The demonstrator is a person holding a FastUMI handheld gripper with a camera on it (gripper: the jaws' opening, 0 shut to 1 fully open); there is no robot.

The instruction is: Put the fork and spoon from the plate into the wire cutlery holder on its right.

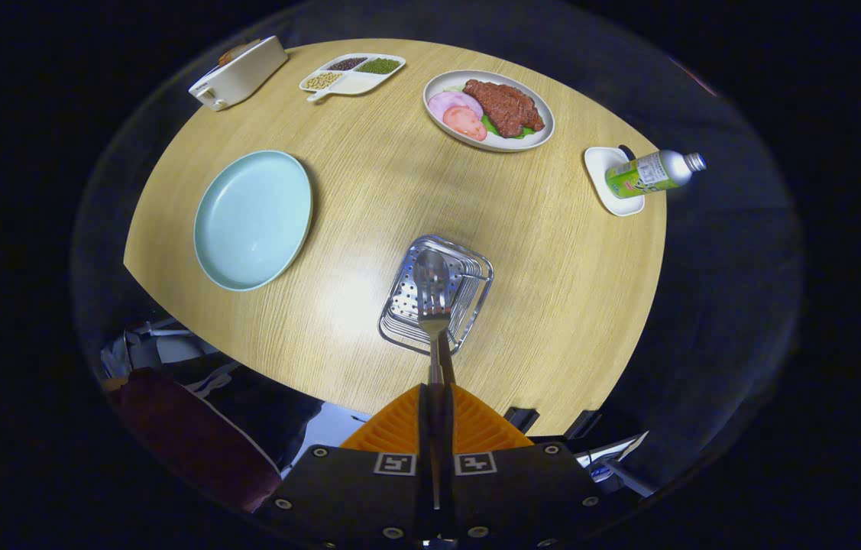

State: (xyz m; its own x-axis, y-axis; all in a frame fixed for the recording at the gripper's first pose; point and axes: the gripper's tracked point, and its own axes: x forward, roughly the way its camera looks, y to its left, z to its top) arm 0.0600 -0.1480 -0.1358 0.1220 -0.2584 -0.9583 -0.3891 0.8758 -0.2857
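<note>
We saw the steel fork (435, 321) and the steel spoon (431, 269) held together by their handles, pinched between the two orange ribbed fingers (399, 424) of the gripper (436, 416), which were pressed close on them. Their heads hung just ahead of the fingers, over the square wire cutlery holder (476, 269); whether they touched it we could not tell. The holder stood on the round pale wooden table (369, 198), near its near edge. To the holder's left lay the round light blue plate (253, 219), well apart from it. Farther off sat a white oval plate (545, 114) with meat and sliced ham, a white divided dish of beans (354, 82), and a white rectangular box (243, 72) at the far left. Far right, a green-labelled metal bottle (652, 173) lay over a small white square dish (600, 164).
</note>
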